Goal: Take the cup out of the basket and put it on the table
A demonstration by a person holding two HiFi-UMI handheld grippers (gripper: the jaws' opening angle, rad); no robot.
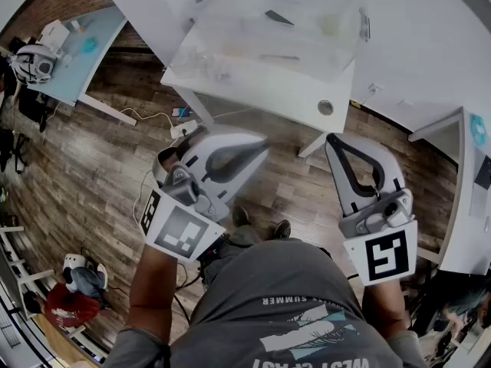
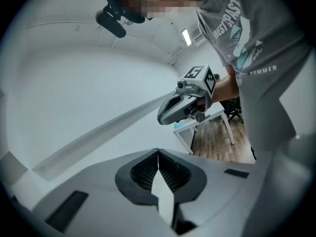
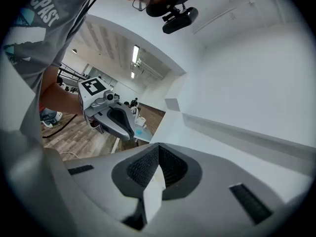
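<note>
- left tongs (image 1: 261, 148) pressed together, empty
- clear basket (image 1: 230, 48) on the table (image 1: 253, 90), ahead, between both tongs; cup inside too faint to place
- right tongs (image 1: 333, 139) pressed together, empty, slightly nearer the table edge

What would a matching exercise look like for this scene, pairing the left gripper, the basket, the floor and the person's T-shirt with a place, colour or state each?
Things:
1. left gripper
2. basket
3. floor
4. T-shirt

Matches:
A. grey fabric with print
B. wooden planks
C. jaws together, nothing between them
D. on the white table

Pairs: 1-C, 2-D, 3-B, 4-A
</note>
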